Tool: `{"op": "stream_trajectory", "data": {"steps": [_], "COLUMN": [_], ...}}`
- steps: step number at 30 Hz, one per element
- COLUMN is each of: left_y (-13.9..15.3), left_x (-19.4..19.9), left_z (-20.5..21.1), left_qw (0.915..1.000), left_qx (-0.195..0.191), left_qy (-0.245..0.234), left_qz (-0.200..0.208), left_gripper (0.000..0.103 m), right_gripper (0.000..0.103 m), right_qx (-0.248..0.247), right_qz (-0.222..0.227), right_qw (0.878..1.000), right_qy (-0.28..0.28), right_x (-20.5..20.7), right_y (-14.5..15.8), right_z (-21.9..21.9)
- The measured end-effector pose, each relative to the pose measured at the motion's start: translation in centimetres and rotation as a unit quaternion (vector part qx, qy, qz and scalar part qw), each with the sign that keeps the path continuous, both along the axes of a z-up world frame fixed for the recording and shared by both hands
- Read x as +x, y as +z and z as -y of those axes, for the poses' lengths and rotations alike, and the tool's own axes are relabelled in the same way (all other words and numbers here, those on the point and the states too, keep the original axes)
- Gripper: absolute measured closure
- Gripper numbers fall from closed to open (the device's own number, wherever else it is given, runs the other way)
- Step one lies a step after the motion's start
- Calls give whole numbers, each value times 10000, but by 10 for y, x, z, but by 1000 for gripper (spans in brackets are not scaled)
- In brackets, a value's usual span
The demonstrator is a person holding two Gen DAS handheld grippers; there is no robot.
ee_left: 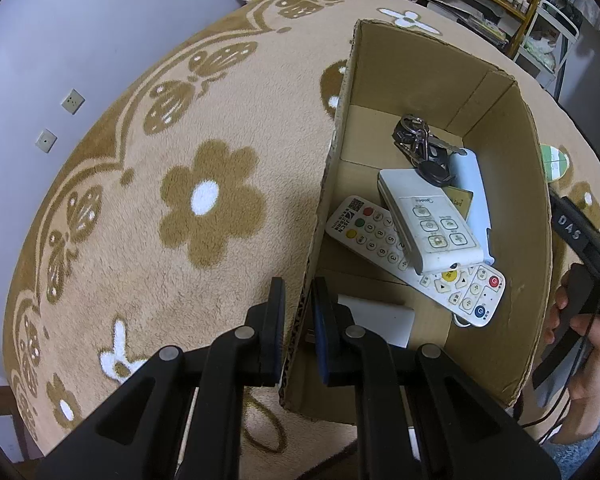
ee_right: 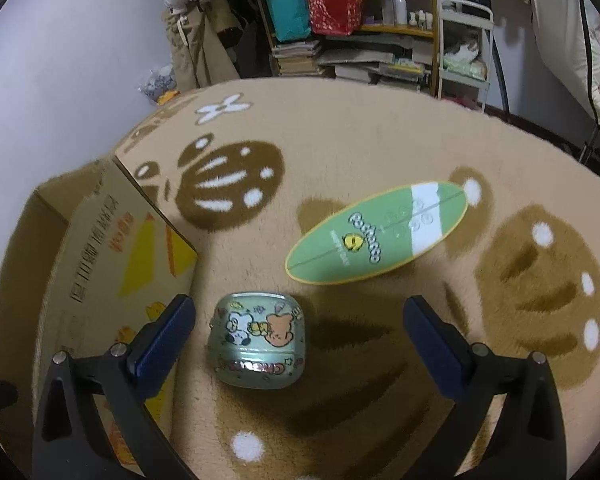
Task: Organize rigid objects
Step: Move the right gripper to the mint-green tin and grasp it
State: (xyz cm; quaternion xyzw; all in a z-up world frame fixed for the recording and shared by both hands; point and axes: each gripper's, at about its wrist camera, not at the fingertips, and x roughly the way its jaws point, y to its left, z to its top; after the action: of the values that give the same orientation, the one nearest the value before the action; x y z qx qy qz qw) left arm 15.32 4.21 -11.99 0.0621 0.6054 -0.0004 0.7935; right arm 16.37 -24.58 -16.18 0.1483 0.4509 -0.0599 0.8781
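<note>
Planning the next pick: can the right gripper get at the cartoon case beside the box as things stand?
Probably yes. The right gripper is open, the cartoon case lies between its fingers with nothing on top, though the cardboard box crowds one finger.

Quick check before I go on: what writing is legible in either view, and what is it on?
"DAS": right gripper's black body.
"Card": gold card in the cardboard box.
"POCHACCO", roughly: green oval board.
Box side print, remote control labels, small green case lettering: too blurred to read.

box (ee_left: 432, 68): matt cardboard | rug (ee_right: 380, 140): fuzzy cloth | keys (ee_left: 418, 140): metal
</note>
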Motion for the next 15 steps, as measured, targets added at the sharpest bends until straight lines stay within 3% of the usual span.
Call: {"op": "stream_trajectory", "data": {"steps": [7, 9, 14, 15], "left_y": [-1, -1, -2, -2], "left_x": [0, 0, 0, 0], "left_z": [-1, 0, 0, 0], "left_qw": [10000, 10000, 10000, 10000], "left_qx": [10, -1, 2, -4], "left_qy": [-10, -4, -12, -6], "left_qz": [1, -1, -2, -4], "left_gripper": [90, 90, 90, 90], "right_gripper": [0, 20, 42, 42], "right_qx": [-98, -90, -35, -99], "right_qz": [-99, -171, -257, -268], "right_qw": [9997, 9994, 9985, 9984], "right_qy": [203, 272, 486, 494], "right_x": [2, 4, 3, 2], "right_y": [-12, -15, -14, -12], "right_z": [-13, -15, -22, -23]}}
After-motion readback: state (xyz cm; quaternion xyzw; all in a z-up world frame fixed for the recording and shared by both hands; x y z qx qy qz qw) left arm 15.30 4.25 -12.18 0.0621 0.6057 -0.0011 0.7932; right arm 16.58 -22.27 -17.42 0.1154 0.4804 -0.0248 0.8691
